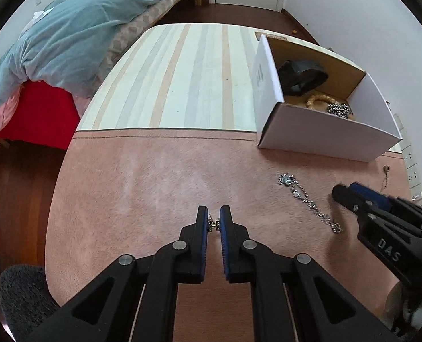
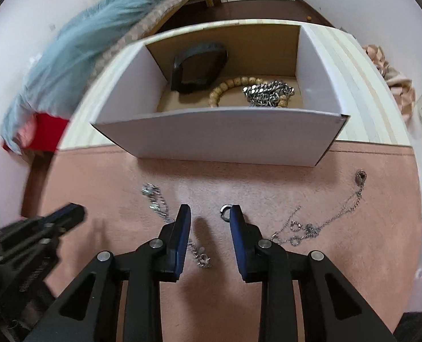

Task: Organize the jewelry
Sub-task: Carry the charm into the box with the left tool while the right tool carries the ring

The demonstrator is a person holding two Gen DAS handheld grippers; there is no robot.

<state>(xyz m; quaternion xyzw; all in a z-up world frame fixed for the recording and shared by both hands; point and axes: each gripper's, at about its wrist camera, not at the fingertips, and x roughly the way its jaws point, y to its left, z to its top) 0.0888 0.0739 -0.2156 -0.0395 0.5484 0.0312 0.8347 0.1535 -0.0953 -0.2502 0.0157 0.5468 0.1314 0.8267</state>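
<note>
While your left gripper (image 1: 214,216) is pinching a small gold earring (image 1: 213,224) between nearly closed jaws just above the pink mat (image 1: 154,176), your right gripper (image 2: 210,213) is angling down over the mat with jaws wide and empty. A ring (image 2: 225,211) is lying beside its right finger, near the white box (image 2: 219,139) at the mat's far edge.

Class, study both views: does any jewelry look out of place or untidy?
Yes. A crystal necklace, a thin chain and a small ring lie loose on the pink mat, outside the white box holding other pieces.
</note>
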